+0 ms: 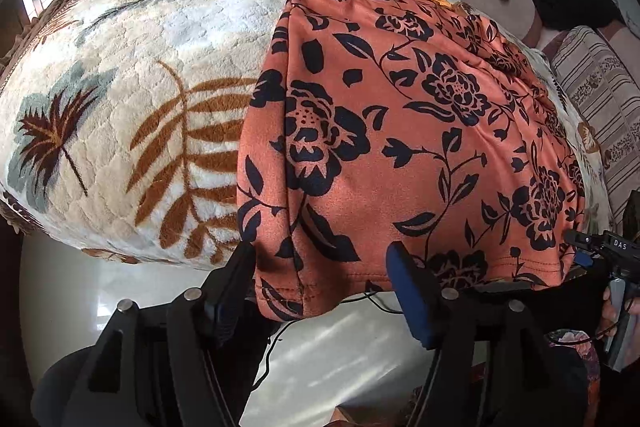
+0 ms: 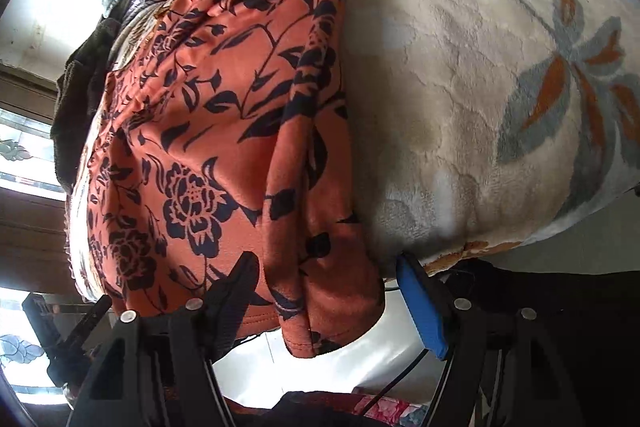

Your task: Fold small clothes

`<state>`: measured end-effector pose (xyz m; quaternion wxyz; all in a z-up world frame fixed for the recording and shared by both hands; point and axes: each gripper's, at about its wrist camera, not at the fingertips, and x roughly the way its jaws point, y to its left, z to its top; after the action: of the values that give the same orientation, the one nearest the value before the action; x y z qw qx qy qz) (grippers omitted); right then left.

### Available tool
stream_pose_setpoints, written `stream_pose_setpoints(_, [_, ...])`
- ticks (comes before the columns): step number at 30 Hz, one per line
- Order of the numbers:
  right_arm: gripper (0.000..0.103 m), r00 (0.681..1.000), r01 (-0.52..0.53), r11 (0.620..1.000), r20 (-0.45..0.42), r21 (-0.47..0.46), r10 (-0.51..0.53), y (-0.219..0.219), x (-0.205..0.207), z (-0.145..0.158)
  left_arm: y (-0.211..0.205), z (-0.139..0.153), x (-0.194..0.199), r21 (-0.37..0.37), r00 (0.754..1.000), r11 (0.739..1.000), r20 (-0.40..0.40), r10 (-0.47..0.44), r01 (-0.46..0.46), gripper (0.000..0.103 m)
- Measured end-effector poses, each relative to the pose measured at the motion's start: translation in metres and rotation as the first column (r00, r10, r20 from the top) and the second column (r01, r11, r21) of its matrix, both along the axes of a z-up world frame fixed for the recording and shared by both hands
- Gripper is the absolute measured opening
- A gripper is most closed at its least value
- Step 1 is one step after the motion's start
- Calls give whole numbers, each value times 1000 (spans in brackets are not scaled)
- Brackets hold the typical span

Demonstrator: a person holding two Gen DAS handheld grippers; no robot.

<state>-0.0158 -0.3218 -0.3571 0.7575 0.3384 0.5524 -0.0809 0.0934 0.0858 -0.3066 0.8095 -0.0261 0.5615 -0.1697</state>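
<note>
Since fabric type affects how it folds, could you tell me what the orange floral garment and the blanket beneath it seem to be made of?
Orange floral garment: seemingly a soft, velvety knit with a faint sheen; it drapes in smooth folds and has a stitched hem. Blanket: likely plush fleece, matte and fuzzy, with an embossed quilt-like texture.

Both scenes are viewed from close above the near edge of a cream fleece blanket with brown and grey leaves (image 1: pixel 120 99), steeply downward. The orange garment with black flowers (image 1: pixel 400 131) is shared: its left hem corner in one view, its right in the other (image 2: pixel 224 155).
</note>
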Motion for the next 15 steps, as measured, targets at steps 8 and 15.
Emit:
stream_pose_setpoints(8, [37, 998, -57, 998, -24, -36, 56, 17, -4, -6, 14, -9, 3, -73, 999, 997, -44, 17, -20, 10])
stream_pose_setpoints(15, [19, 993, -119, 991, 0, -60, 119, 19, -18, 16, 22, -3, 5, -62, 998, 997, -50, 36, -39, 17])
